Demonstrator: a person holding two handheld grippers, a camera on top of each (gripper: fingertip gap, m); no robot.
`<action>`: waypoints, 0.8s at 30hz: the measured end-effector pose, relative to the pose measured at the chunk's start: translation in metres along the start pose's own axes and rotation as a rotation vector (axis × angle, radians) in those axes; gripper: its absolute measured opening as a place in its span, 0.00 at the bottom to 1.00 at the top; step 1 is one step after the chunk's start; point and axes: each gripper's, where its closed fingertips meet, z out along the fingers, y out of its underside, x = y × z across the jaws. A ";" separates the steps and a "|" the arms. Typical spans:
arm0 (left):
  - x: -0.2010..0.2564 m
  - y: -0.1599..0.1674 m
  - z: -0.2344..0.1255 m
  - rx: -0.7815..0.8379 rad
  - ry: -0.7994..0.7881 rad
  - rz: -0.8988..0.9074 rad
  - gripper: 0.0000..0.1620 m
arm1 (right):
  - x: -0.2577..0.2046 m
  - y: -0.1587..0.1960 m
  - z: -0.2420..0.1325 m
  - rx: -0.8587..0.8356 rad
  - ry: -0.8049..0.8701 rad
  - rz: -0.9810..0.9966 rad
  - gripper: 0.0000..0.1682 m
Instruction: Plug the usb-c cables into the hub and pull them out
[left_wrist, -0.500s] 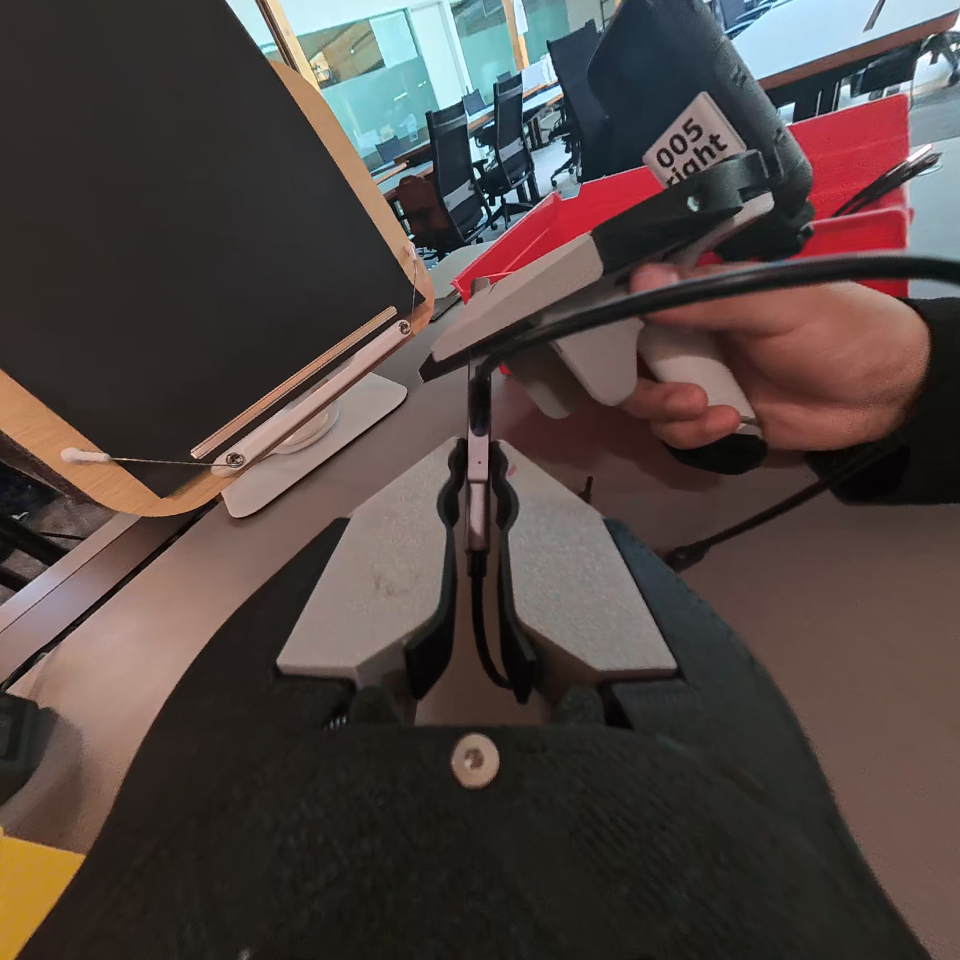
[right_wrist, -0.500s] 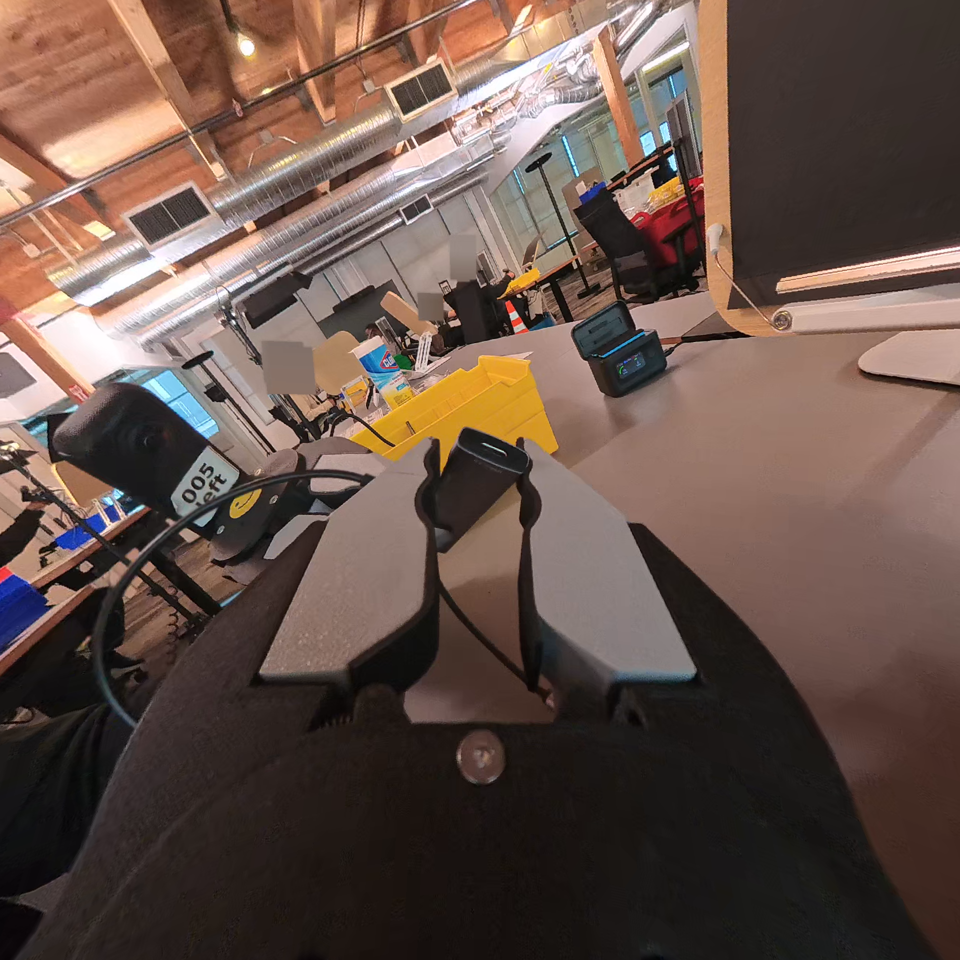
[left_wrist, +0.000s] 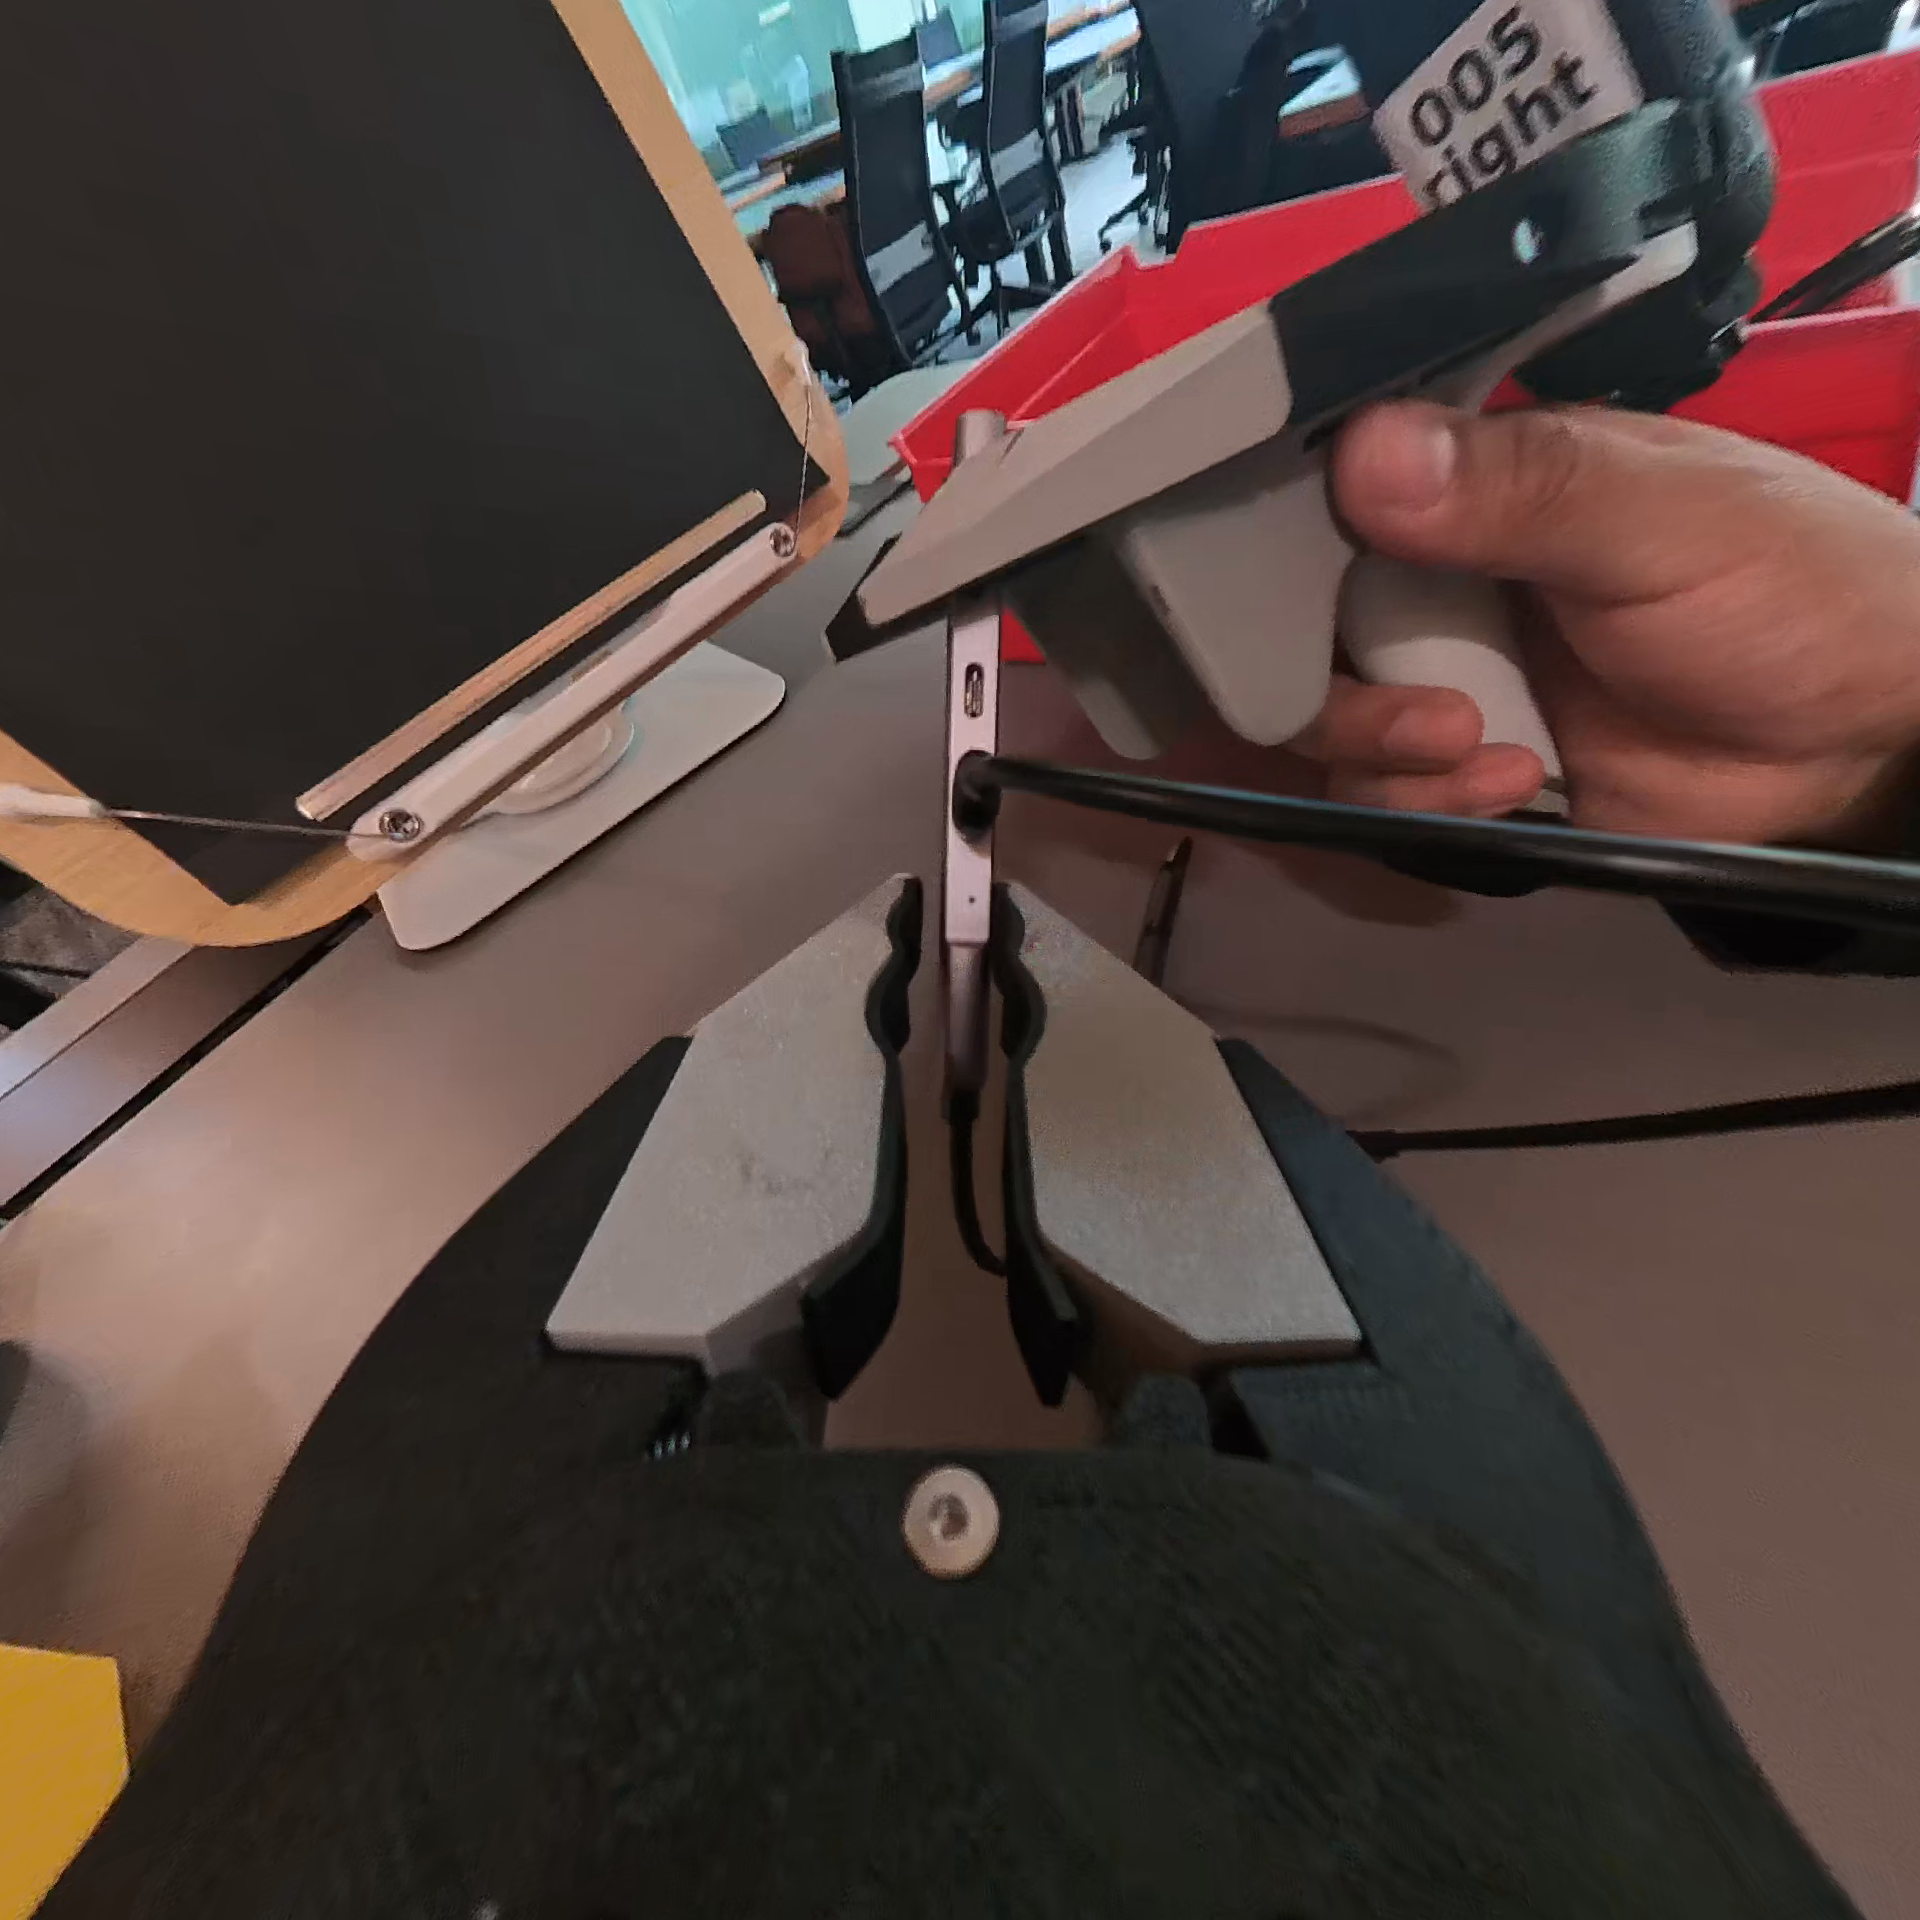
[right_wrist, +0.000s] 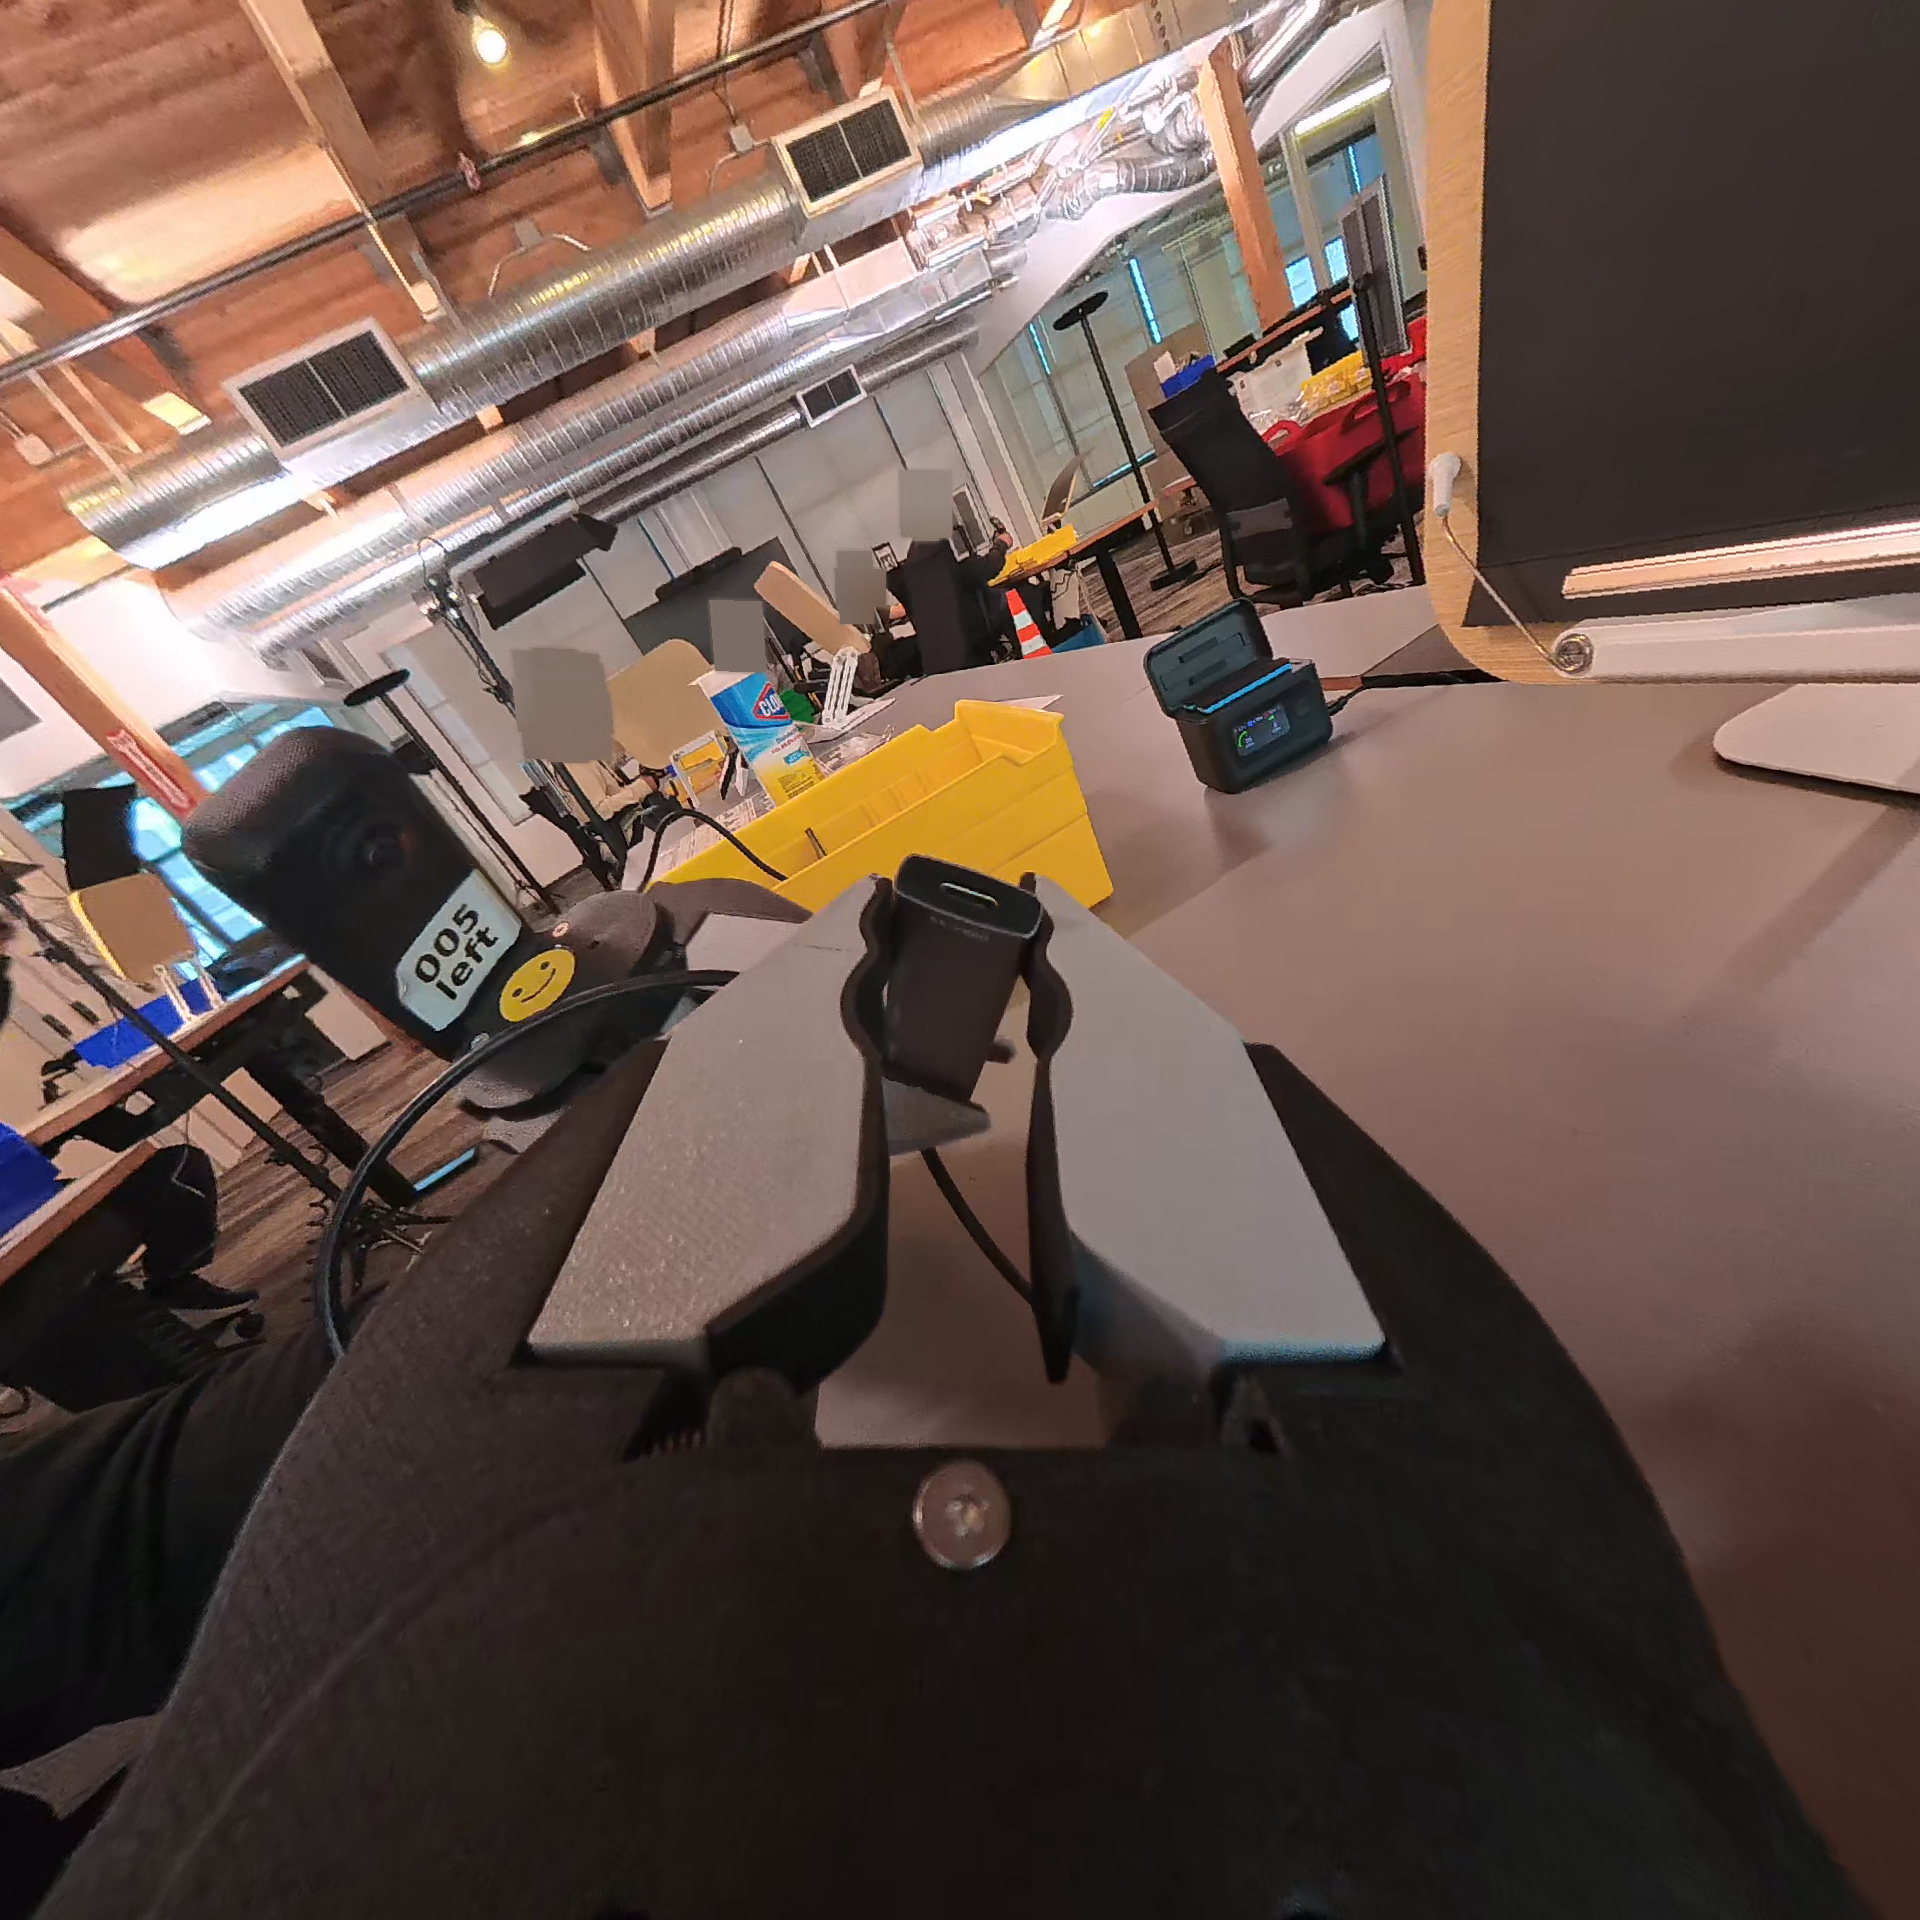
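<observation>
1. Our left fingers (left_wrist: 790, 1122) pinch the hub (left_wrist: 974, 831) edge-on above the table (left_wrist: 1558, 1351)
2. Our right gripper (right_wrist: 954, 956) clamps the hub's far end
3. One black cable (left_wrist: 1455, 831) sits plugged into its side

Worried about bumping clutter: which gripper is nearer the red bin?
Right. The right gripper is in front of the red bin, clamping the hub by its top end; the left gripper holds the hub's lower end, farther from the bin.
</observation>
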 end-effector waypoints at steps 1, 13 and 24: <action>0.000 0.003 0.001 -0.014 0.001 -0.005 0.07 | 0.000 0.000 0.000 -0.001 0.003 -0.004 0.12; -0.003 0.003 0.001 -0.035 -0.071 0.100 0.04 | -0.006 0.008 0.005 -0.041 -0.036 0.004 0.12; -0.020 0.018 0.004 -0.126 -0.145 0.032 0.04 | 0.018 0.013 0.003 -0.068 0.156 -0.104 0.16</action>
